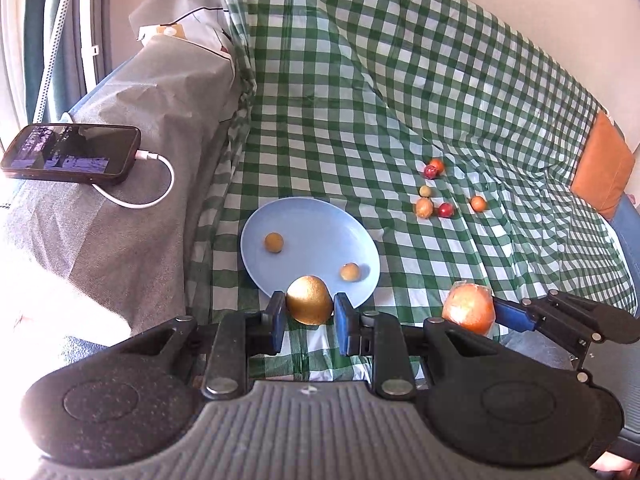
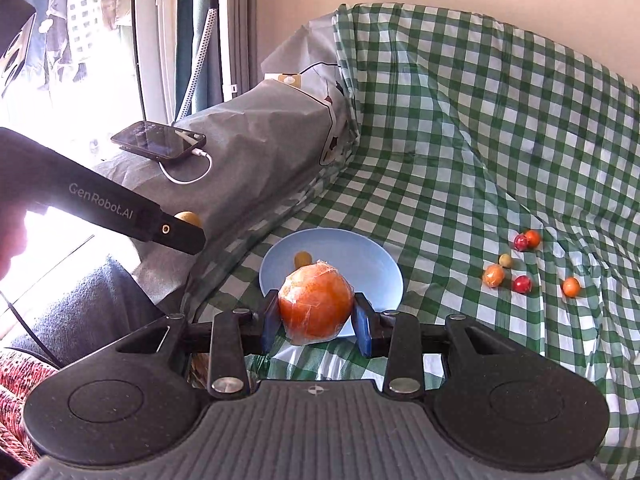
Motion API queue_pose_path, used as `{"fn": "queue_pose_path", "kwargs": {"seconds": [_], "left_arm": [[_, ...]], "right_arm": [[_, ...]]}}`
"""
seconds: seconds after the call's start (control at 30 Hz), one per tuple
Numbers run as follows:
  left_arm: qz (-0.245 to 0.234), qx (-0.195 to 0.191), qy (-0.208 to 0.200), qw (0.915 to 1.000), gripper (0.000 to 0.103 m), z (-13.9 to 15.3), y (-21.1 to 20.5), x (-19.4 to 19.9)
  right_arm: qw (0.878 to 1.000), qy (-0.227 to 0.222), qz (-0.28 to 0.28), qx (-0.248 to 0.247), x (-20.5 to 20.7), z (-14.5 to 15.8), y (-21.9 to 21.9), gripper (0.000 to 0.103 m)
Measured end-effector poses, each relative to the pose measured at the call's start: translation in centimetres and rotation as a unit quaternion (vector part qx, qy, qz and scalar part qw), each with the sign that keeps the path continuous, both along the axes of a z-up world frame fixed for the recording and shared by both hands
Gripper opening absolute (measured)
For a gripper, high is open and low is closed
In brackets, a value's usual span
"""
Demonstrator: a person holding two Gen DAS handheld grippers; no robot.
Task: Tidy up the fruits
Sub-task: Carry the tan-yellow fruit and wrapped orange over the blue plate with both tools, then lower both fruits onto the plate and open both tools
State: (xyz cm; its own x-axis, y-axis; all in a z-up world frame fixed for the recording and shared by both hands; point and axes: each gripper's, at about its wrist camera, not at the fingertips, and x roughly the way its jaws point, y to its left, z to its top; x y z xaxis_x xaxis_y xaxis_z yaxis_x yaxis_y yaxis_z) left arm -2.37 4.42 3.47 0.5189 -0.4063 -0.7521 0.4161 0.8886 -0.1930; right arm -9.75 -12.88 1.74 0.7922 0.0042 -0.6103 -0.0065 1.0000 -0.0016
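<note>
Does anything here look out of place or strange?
Six small fruits lie loose on the checked cloth, off the blue plate, which holds only two. A phone on a charging cable rests on the grey cover, unrelated to the fruit.

Home, checked cloth, charging phone, curtains

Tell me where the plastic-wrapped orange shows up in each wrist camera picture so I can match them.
Left wrist view: the wrapped orange sits at lower right, clamped in the right gripper, right of the blue plate.
Right wrist view: the same orange is at bottom centre between the blue pads, in front of the plate.
Shared landmark: the blue plate on the green checked cloth.
</note>
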Motion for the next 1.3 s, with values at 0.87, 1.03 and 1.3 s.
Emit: {"fn": "queue_pose_path", "kwargs": {"seconds": [0.87,1.03,1.3], "left_arm": [[-0.006,0.045,0.028,0.9986,0.028,-4.8,-7.4,11.7],[-0.013,0.07,0.037,0.9968,0.028,-7.5,-9.1,14.4],[-0.025,0.102,0.066,0.9923,0.027,-12.0,-10.8,17.4]], "right_arm": [[0.999,0.044,-0.02,0.007,9.9,-5.6,-3.8,0.039],[0.998,0.062,-0.018,0.003,12.8,-7.7,-4.8,0.039],[0.996,0.093,-0.011,-0.008,16.3,-10.9,-5.2,0.039]]}}
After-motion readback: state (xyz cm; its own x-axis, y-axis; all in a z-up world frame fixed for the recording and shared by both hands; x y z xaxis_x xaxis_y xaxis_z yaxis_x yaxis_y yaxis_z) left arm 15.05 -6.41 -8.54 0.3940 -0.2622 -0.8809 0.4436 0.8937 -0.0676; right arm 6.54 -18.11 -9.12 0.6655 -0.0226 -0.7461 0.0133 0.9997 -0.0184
